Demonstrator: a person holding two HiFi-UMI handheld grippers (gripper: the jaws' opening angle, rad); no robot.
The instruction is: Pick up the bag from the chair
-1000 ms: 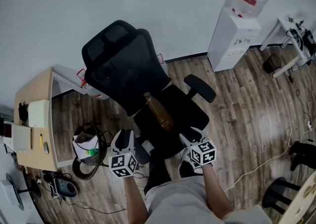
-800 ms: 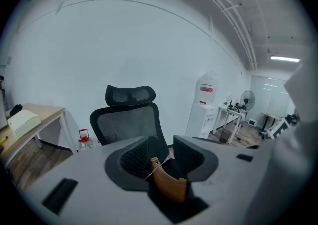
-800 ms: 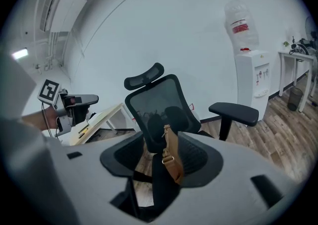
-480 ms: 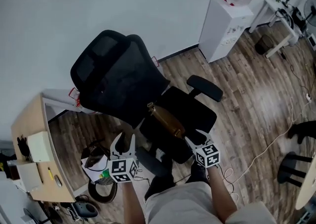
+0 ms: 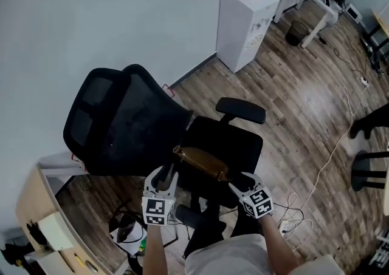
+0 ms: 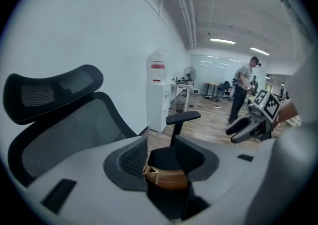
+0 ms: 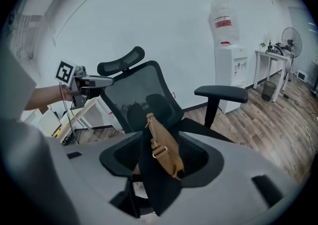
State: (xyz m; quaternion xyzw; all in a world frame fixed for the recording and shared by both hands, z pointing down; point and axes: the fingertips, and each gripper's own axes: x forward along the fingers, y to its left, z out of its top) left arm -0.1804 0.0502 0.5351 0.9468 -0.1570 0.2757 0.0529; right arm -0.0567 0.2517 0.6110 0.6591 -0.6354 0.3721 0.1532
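A brown bag (image 5: 200,162) lies across the seat of a black office chair (image 5: 240,145), near the seat's front. In the left gripper view the bag (image 6: 166,178) shows ahead, through the gap of the jaws. In the right gripper view the bag (image 7: 164,145) stands ahead too. My left gripper (image 5: 165,174) hangs just left of the bag's buckle end, open; its jaws have just been opening a little, with nothing between them. Just right of the bag, my right gripper (image 5: 241,180) is open and holds nothing. Neither pair of fingers touches the bag.
The chair's tall backrest (image 5: 130,128) rises behind the bag, and an armrest (image 5: 240,110) juts out at the right. A water dispenser (image 5: 246,22) stands by the wall. Cables (image 5: 322,164) run over the wood floor. A desk (image 5: 33,219) and a bin (image 5: 124,231) sit at lower left.
Both grippers have come down and closer to the bag. The left one has swung right, from beside the chair to the seat's front. The head view has turned, and the bag has not moved.
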